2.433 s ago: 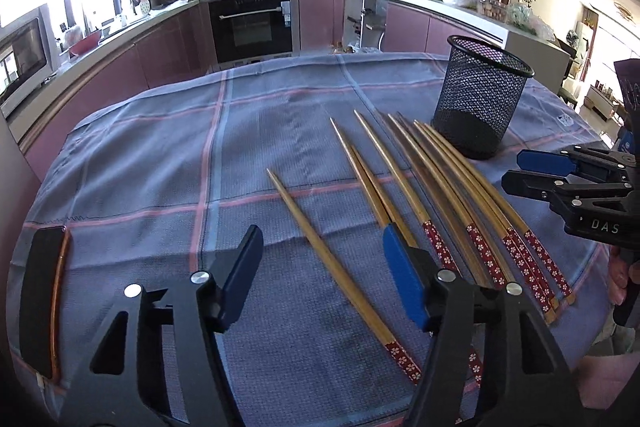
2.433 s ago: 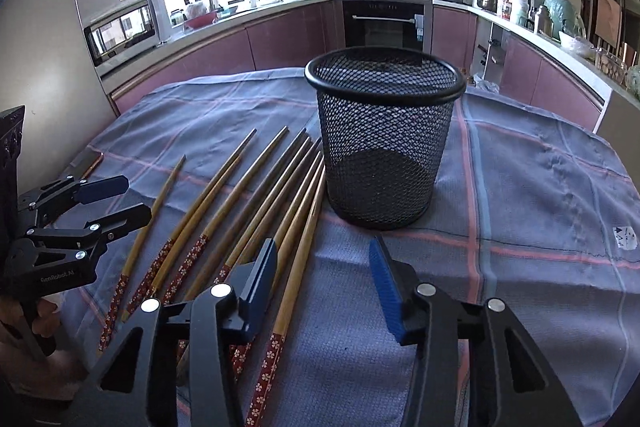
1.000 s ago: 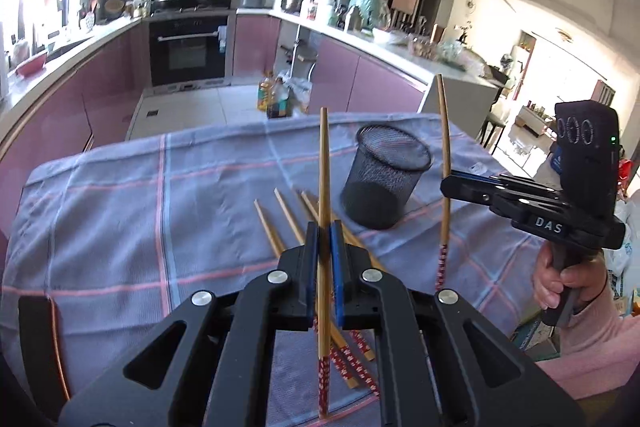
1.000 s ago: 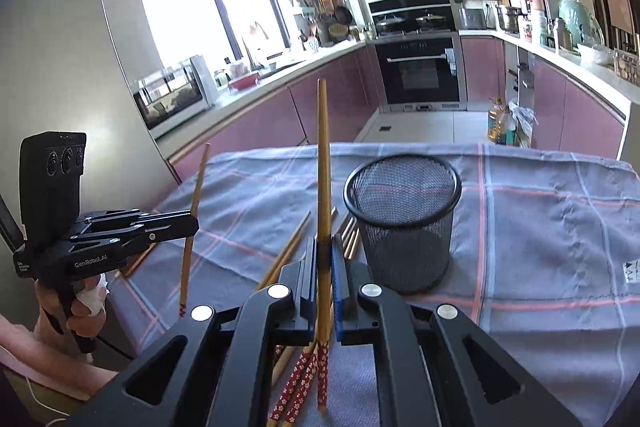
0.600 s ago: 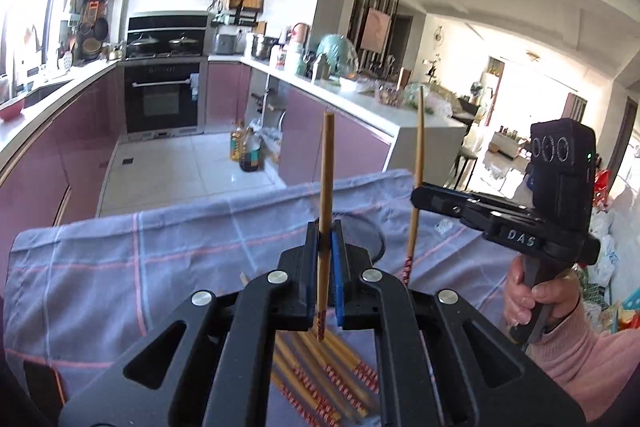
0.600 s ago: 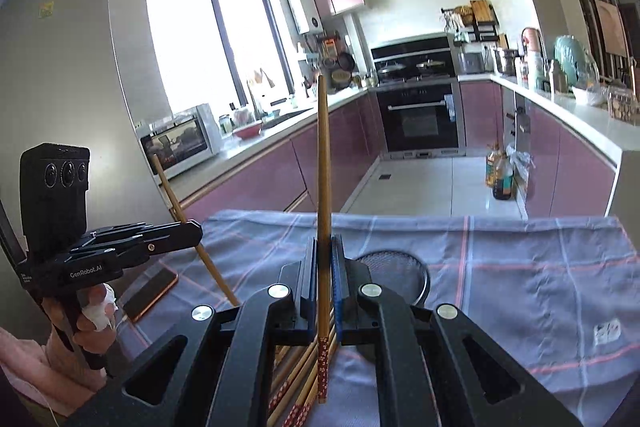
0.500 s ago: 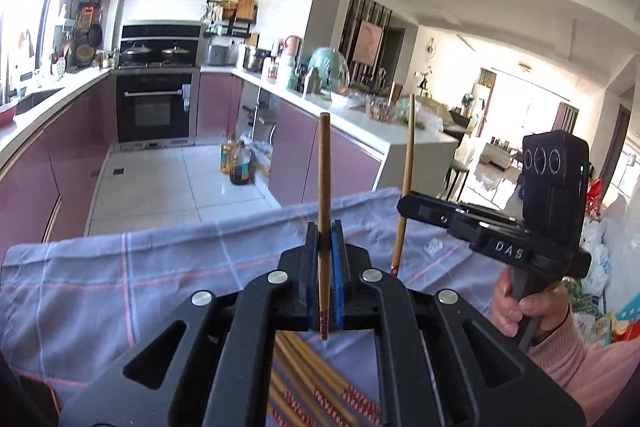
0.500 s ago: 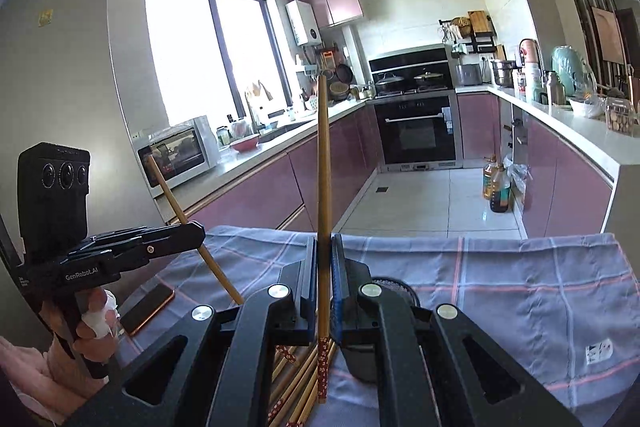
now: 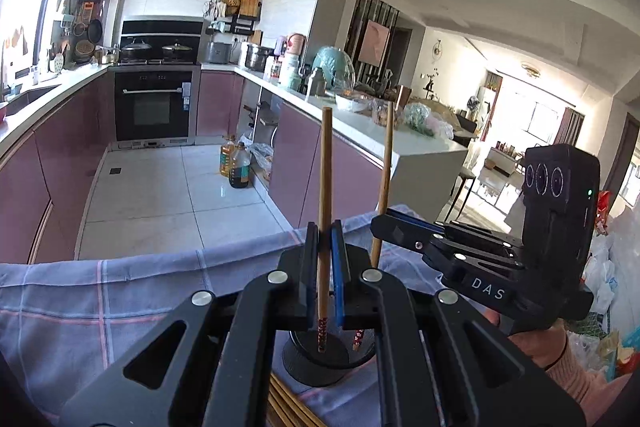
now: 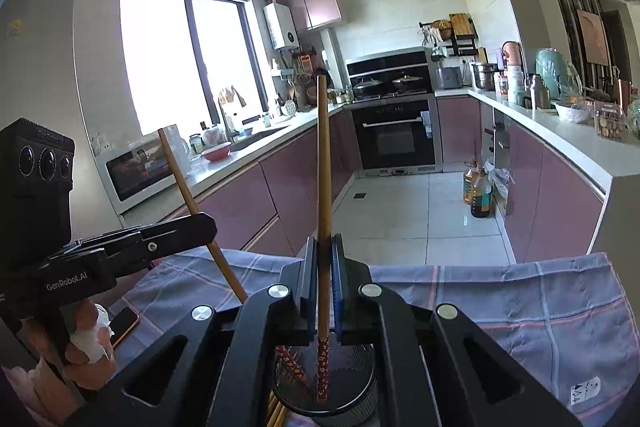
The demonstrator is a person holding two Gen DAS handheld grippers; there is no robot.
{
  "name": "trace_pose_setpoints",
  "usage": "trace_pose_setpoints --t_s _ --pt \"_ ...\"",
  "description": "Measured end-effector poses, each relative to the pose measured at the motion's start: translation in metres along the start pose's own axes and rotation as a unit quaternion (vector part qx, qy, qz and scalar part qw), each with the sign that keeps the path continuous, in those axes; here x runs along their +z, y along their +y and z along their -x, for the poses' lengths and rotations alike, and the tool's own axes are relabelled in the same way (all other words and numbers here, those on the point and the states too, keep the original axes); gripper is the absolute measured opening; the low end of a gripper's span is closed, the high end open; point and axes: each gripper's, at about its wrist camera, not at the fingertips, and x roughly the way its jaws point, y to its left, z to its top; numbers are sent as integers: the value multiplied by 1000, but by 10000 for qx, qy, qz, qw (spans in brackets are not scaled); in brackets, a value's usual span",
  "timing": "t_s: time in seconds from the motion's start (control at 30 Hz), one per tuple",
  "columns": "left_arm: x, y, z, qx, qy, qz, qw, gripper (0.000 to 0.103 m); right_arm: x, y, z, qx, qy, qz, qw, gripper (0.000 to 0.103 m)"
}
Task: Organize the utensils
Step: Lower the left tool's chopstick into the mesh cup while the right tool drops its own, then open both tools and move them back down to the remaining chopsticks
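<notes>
We found two chopsticks lifted off the table, each upright with its red flower-patterned end pointing down over the mouth of the black mesh holder (image 10: pixel 325 393). The left chopstick (image 9: pixel 323 195) was clamped between the closed jaws of the left gripper (image 9: pixel 325 259); its patterned tip hung inside the holder's rim as seen from the left wrist. The right chopstick (image 10: pixel 323 163) was pinched the same way by the right gripper (image 10: pixel 324 279), jaws closed on the shaft, patterned tip within the holder's opening. From the right wrist, the left chopstick leaned at a slant, its lower end also over the holder. We could not tell whether either tip touched the bottom. The remaining chopsticks (image 9: pixel 286 409) lay on the checked blue-grey tablecloth (image 10: pixel 540 315) just beside the holder. A phone (image 10: pixel 124 323) lay on the cloth near the person's left hand (image 10: pixel 86 351).
</notes>
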Motion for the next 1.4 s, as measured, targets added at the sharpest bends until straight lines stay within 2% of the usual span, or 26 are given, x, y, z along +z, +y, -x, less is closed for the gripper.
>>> trace_pose_setpoints --t_s 0.17,0.27,0.37,0.57,0.63,0.77,0.87,0.93,1.0,1.07,1.2,1.4 --pt "-19 -6 -32 14 599 -75 9982 7 -19 -6 -25 -9 638 -19 9980 6" --pt "-35 2 -53 40 759 -101 9971 7 -26 -7 -38 -85 982 -14 9951 6" --pt "-40 4 -63 72 819 -111 9966 8 -29 -7 -44 -118 1142 -35 9934 6" --pt "-47 17 -82 148 941 -124 9954 8 -24 -8 -50 -206 1202 -133 9924 7" --pt "-50 20 -84 223 936 -124 9953 16 -24 -10 -50 -246 1188 -173 9925 8" --pt "-54 24 -75 381 774 -123 9962 23 -24 -8 -42 -308 1025 -179 9941 16" --pt "-57 30 -57 539 525 -162 9970 34 -24 -4 -30 -312 872 -137 9956 22" --pt "-61 32 -38 616 340 -198 9973 43 -25 1 -16 -229 705 -99 9972 26" --pt "-67 34 -19 747 176 -255 9967 48 -28 8 0 -69 577 -45 9983 32" --pt "-76 38 -4 772 126 -279 9965 51 -33 16 14 113 515 41 9986 34" --pt "-101 47 14 948 304 -316 9945 53 -52 34 30 347 612 256 9972 38" --pt "-151 69 15 1158 931 -170 9888 53 -97 51 13 375 1243 295 9911 38"
